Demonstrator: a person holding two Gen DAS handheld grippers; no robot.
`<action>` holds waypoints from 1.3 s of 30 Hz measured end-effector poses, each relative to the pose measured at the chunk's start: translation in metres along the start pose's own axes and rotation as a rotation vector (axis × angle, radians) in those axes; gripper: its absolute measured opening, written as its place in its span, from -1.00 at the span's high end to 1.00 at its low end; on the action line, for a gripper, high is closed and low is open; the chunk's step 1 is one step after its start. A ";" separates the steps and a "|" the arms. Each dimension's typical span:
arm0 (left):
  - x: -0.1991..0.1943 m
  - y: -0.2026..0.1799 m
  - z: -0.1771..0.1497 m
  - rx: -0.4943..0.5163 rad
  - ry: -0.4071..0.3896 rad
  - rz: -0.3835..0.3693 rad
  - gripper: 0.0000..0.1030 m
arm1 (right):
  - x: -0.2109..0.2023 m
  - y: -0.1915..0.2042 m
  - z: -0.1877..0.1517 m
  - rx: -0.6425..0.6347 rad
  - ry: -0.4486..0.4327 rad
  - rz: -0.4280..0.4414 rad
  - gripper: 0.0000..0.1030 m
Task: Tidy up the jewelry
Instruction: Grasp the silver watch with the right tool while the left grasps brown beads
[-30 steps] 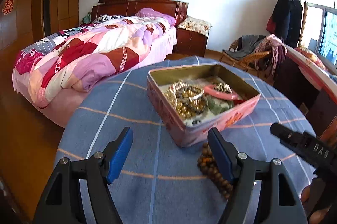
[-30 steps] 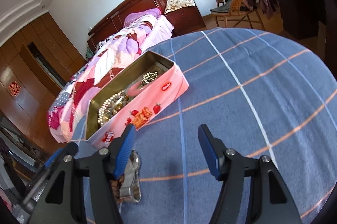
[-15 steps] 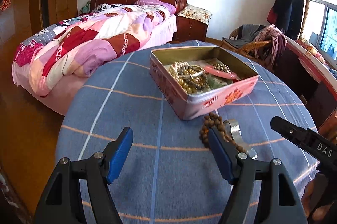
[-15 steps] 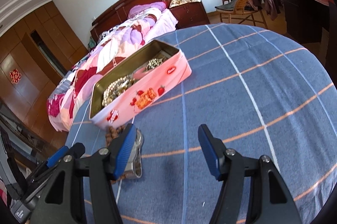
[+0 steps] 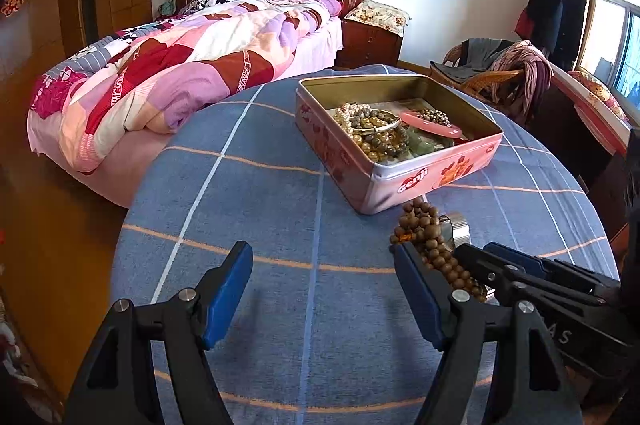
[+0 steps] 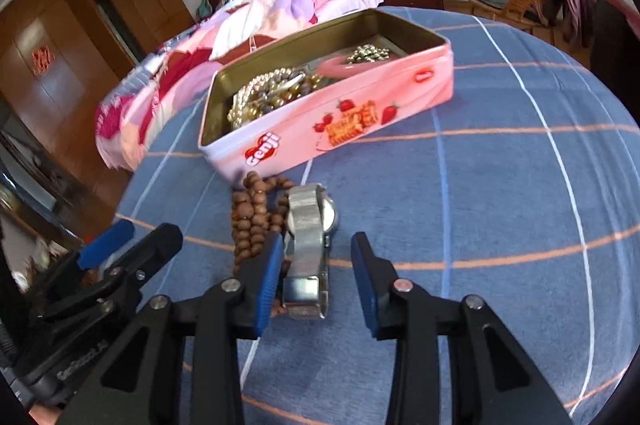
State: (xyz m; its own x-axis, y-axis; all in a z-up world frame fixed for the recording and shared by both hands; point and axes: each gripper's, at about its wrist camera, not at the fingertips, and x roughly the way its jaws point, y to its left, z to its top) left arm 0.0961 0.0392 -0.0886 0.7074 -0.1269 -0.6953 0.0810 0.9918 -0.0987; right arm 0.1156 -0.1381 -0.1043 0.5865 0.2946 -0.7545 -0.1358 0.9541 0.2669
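Note:
A pink tin box (image 5: pixel 404 177) (image 6: pixel 340 121) stands open on the blue table, holding bead bracelets, a pink bangle (image 5: pixel 430 117) and other jewelry. In front of it lie a brown wooden bead string (image 5: pixel 430 237) (image 6: pixel 252 213) and a silver metal watch (image 6: pixel 308 237) (image 5: pixel 458 225). My right gripper (image 6: pixel 316 265) is open, its blue fingers on either side of the watch band, low over the table. My left gripper (image 5: pixel 322 285) is open and empty, left of the beads. The right gripper shows at the lower right of the left wrist view (image 5: pixel 520 273).
The round table has a blue cloth (image 5: pixel 280 209) with orange and white lines. A bed with a pink quilt (image 5: pixel 180 65) lies beyond its left edge. A wicker chair with clothes (image 5: pixel 500 73) and a dark desk stand at the right.
Both grippers have pulled back from the tin. The right gripper has swung left and down over the watch, which now lies between its fingers. The beads and watch came into fuller view.

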 end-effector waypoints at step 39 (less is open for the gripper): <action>0.029 -0.052 0.002 0.128 0.163 -0.167 0.59 | -0.031 -0.059 -0.007 0.237 -0.121 0.149 0.56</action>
State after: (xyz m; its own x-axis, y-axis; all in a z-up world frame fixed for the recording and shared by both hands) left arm 0.1138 -0.0155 -0.1019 0.5556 -0.2792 -0.7832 0.2828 0.9492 -0.1377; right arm 0.0996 -0.2035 -0.1009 0.6671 0.4085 -0.6229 -0.0458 0.8571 0.5131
